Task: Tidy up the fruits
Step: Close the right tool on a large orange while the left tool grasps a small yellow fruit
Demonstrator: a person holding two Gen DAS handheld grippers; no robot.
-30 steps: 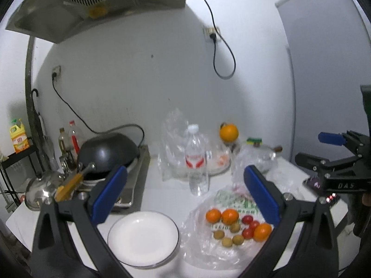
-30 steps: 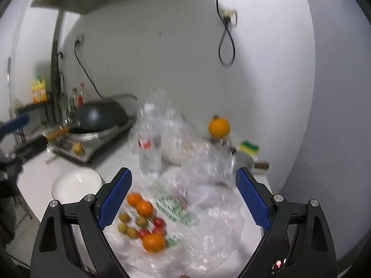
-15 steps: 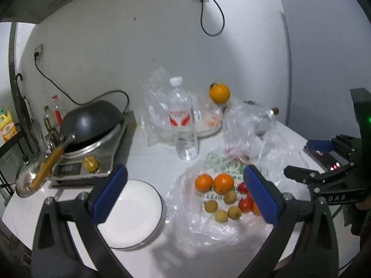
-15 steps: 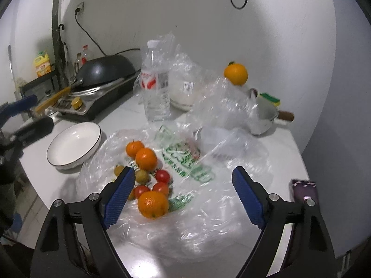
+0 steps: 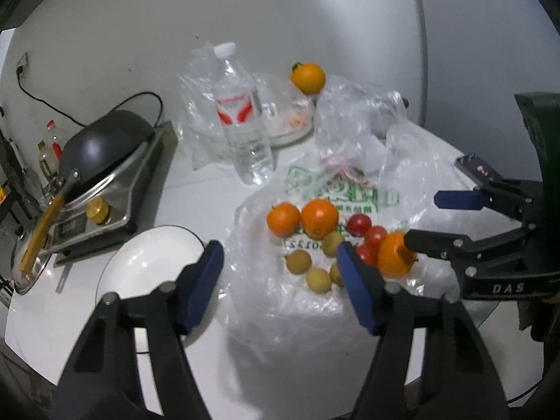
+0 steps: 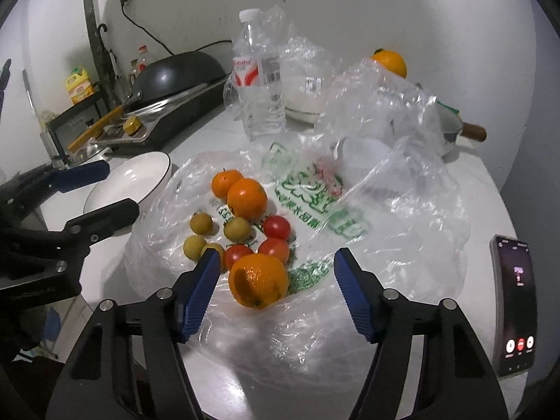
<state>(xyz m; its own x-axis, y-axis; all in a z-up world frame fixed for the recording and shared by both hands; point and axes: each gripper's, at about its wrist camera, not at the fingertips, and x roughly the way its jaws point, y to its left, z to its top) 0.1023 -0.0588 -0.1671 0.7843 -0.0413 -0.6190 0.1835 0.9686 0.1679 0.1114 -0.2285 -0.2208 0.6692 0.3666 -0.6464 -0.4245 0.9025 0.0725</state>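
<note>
Nearest orange (image 6: pixel 258 280) sits between my right gripper (image 6: pixel 276 294) jaws.
Both grippers spread wide, empty; left gripper (image 5: pixel 281 281) farther off.

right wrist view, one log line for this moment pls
right tool: open, around near orange | left tool: open, empty, by bowl | fruit: on plastic bag | bowl: empty
</note>
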